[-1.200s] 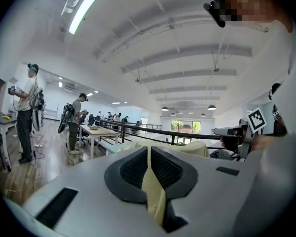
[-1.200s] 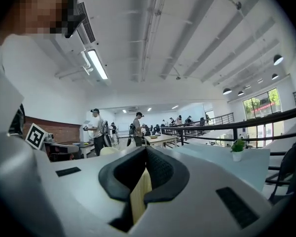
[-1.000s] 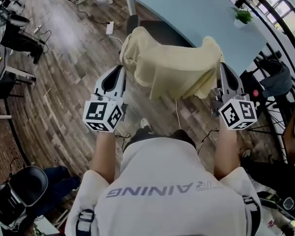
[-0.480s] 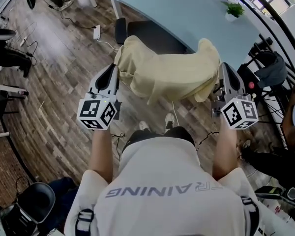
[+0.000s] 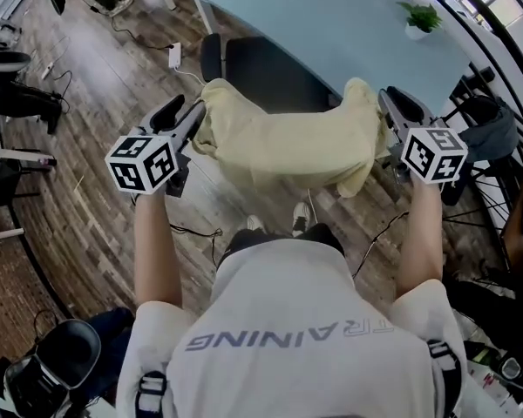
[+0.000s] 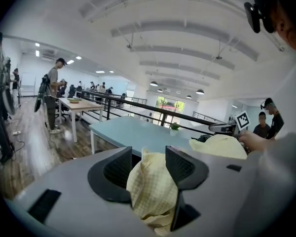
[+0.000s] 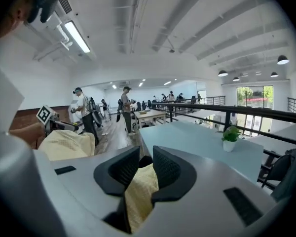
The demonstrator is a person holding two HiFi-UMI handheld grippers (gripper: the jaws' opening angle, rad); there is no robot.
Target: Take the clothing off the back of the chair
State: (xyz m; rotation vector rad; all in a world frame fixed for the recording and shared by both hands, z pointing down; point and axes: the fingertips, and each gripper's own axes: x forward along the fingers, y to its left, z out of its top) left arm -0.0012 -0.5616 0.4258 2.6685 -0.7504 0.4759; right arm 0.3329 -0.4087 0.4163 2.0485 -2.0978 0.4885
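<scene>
A pale yellow garment (image 5: pixel 288 146) hangs spread between my two grippers, just in front of a black chair (image 5: pixel 270 72). My left gripper (image 5: pixel 185 116) is at its left corner and its jaws are opening. They stand wide apart with a bunch of the cloth (image 6: pixel 150 191) lying loosely between them. My right gripper (image 5: pixel 390 107) is at the right corner. Its jaws are opening too, with a narrower gap and a fold of cloth (image 7: pixel 138 196) in it. The chair's back is hidden under the garment.
A light blue table (image 5: pixel 331 16) stands behind the chair with a small potted plant (image 5: pixel 421 20) on it. A black railing and a bag (image 5: pixel 492 138) are at the right. Cables and equipment lie on the wooden floor at the left. Several people stand far off.
Both grippers have moved forward and lower with the garment, which now hangs wider and flatter. Both pairs of jaws have parted, the left more than the right.
</scene>
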